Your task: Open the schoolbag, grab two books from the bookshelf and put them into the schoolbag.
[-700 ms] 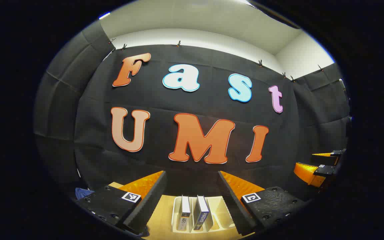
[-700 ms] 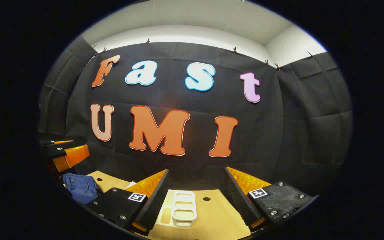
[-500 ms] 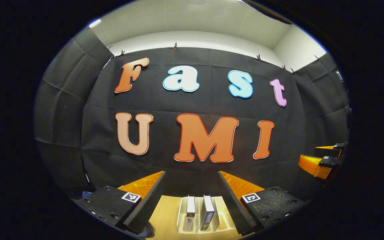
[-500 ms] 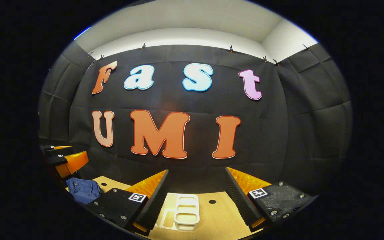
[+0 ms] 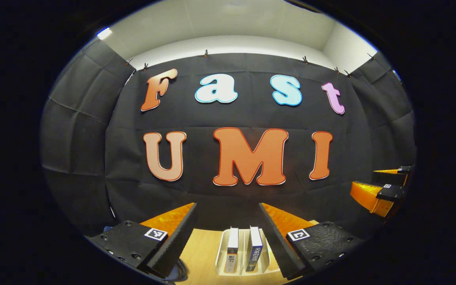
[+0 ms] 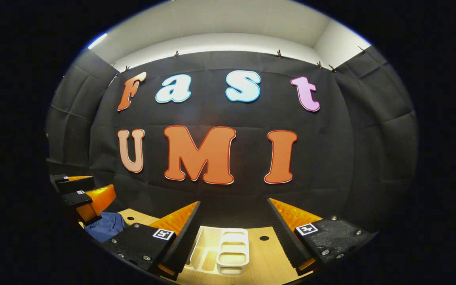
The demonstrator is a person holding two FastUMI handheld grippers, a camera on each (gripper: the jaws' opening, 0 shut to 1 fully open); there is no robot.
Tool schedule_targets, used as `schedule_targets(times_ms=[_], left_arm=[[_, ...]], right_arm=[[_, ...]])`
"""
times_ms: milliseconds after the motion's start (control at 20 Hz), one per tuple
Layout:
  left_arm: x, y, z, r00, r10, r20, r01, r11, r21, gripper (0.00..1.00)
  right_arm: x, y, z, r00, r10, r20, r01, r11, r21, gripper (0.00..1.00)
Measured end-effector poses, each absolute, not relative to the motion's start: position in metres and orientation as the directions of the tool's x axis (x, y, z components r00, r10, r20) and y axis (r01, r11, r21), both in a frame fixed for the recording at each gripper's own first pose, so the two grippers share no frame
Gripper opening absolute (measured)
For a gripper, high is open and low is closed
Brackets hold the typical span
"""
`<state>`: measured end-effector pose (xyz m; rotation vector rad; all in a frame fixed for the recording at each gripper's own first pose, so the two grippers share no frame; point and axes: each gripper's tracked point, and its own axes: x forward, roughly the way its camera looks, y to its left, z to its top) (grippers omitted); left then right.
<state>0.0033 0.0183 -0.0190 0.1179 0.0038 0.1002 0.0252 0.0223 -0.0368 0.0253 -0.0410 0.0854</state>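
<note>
In your left gripper view, two upright books [image 5: 244, 249] stood side by side in the white slotted plastic bookshelf [image 5: 222, 253] on the light wooden tabletop [image 5: 202, 249], before the wall. In your right gripper view, the blue fabric schoolbag [image 6: 107, 227] lay left of that bookshelf [image 6: 232, 253].

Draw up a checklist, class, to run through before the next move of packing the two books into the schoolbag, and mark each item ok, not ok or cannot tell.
1. Left gripper open and holding nothing: ok, jaws spread wide.
2. Right gripper open and holding nothing: ok, jaws spread wide.
3. Two books standing upright in the white bookshelf: ok, side by side ahead of the left gripper.
4. Schoolbag opened: cannot tell, only a blue fabric corner shows at the lower left of the right gripper view.
5. Grippers apart from each other: ok, each sits at the edge of the other's view.
6. Wooden table free around the white bookshelf: ok, bare wood there.
</note>
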Motion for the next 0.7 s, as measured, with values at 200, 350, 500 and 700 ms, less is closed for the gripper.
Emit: schedule_targets(times_ms=[200,350,500,700], left_arm=[[0.007,0.020,-0.016,0.999,0.050,0.014,-0.052,0.988,0.144,0.93],[0.010,0.018,-0.018,1.000,0.028,0.013,-0.029,0.991,0.132,0.94],[0.007,0.020,-0.015,0.999,0.027,0.020,-0.029,0.992,0.119,0.93],[0.016,0.010,-0.006,0.997,-0.023,0.078,0.016,0.995,0.095,0.94]], right_arm=[[0.025,0.043,-0.037,0.996,0.073,0.043,-0.075,0.996,0.049,0.95],[0.025,0.054,-0.037,0.997,0.070,0.038,-0.071,0.997,0.029,0.96],[0.025,0.066,-0.039,0.997,0.077,0.022,-0.077,0.997,0.013,0.95],[0.023,0.079,-0.037,0.996,0.092,0.021,-0.092,0.996,-0.010,0.95]])
